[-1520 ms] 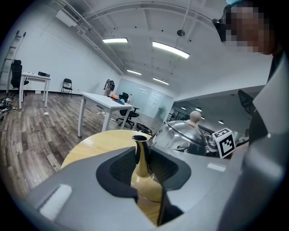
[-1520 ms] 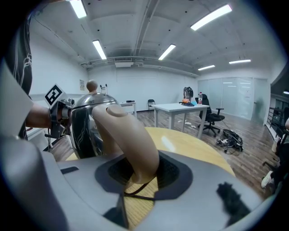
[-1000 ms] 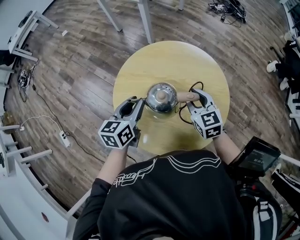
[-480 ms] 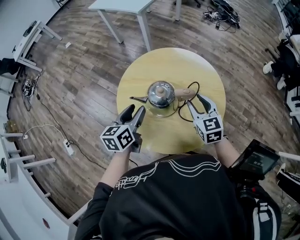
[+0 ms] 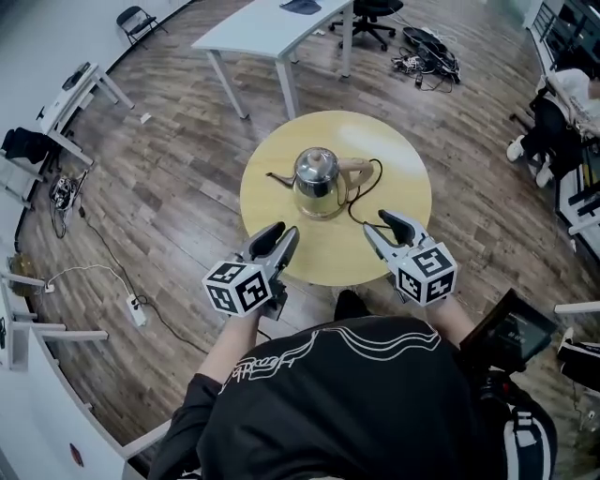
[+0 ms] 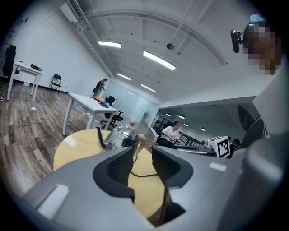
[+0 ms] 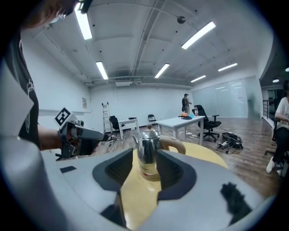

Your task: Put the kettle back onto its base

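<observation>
A shiny steel kettle (image 5: 317, 177) with a tan handle (image 5: 358, 169) and a thin spout stands upright on its low round base (image 5: 320, 208) in the middle of the round yellow table (image 5: 281, 150). A black cord (image 5: 361, 204) loops from the base. My left gripper (image 5: 279, 234) hangs over the table's near left edge. Its jaws are closing, nothing is between them, and it is well short of the kettle (image 6: 119, 135). My right gripper (image 5: 379, 226) is open and empty at the near right edge. In the right gripper view the kettle (image 7: 148, 149) shows beyond its fingers.
A white desk (image 5: 272, 23) and office chairs (image 5: 375, 11) stand behind the table. Cable bundles (image 5: 427, 52) lie on the wood floor. A power strip (image 5: 138, 306) with its lead is at the left. A seated person (image 5: 553, 112) is at the far right.
Both grippers have let go of the kettle and drawn back toward the person, rising off it. The kettle has stayed upright on the table.
</observation>
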A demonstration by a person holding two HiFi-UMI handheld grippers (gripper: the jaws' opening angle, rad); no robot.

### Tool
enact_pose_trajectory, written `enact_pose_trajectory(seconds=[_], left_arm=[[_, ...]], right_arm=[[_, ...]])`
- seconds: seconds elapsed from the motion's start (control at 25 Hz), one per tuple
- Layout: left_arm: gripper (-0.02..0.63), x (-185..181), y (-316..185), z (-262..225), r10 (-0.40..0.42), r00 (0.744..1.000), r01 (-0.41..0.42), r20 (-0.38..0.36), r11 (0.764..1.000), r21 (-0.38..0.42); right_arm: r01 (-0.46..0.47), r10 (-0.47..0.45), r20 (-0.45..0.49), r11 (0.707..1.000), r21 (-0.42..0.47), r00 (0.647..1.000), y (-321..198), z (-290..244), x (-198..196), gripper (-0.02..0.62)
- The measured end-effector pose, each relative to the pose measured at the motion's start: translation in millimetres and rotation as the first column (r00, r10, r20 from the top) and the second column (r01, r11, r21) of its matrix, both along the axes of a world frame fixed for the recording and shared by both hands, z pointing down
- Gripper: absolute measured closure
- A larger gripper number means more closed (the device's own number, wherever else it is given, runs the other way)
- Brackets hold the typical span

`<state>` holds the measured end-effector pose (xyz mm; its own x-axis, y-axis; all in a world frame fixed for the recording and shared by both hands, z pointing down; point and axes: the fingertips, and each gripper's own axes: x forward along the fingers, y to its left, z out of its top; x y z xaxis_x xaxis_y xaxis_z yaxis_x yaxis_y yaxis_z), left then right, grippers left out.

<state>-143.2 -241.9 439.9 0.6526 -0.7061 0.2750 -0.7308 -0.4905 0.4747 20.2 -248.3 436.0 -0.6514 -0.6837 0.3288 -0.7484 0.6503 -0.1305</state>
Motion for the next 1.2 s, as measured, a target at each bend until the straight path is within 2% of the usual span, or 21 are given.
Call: enact_pose_trajectory(seconds=[0.08,0.16,0.28,0.44,0.68,0.76,0.92,1.2], left_arm=[[0.491,8,23,-21,0.031,1.0,-0.031,-0.003,0.999,0.033],[0.525,16,46,-39,0.058,0.998,-0.058,0.004,0.996,0.069],[0.599,27,80,-64,0.097,0.995,-0.096,0.005,0.987,0.126],[0.6,40,120,-96,0.155,0.988,-0.148,-0.016,0.969,0.2],[0.6,55,160,-107,0.229,0.973,-0.226,0.016,0.942,0.25],[0.6,55,166,-109,0.234,0.972,-0.231,0.021,0.939,0.254],[0.6,54,173,-115,0.239,0.971,-0.238,0.026,0.935,0.265],[0.6,52,175,-119,0.232,0.973,-0.225,0.003,0.942,0.25]], right_arm=[[0.014,-0.013,0.054,1.0,-0.005,0.998,26,-19,-3,0.432],[0.003,-0.004,0.077,1.0,0.008,0.997,49,-36,-4,0.536],[0.003,-0.005,0.106,1.0,0.021,0.994,82,-58,-9,0.586],[0.071,-0.074,0.17,0.997,0.02,0.983,124,-88,-27,0.589],[0.115,-0.114,0.153,0.993,0.006,0.982,153,-96,-41,0.589],[0.115,-0.113,0.173,0.993,0.001,0.978,156,-100,-43,0.589],[0.114,-0.111,0.154,0.993,-0.012,0.982,156,-96,-44,0.589],[0.115,-0.108,0.155,0.993,-0.039,0.982,162,-93,-44,0.589]])
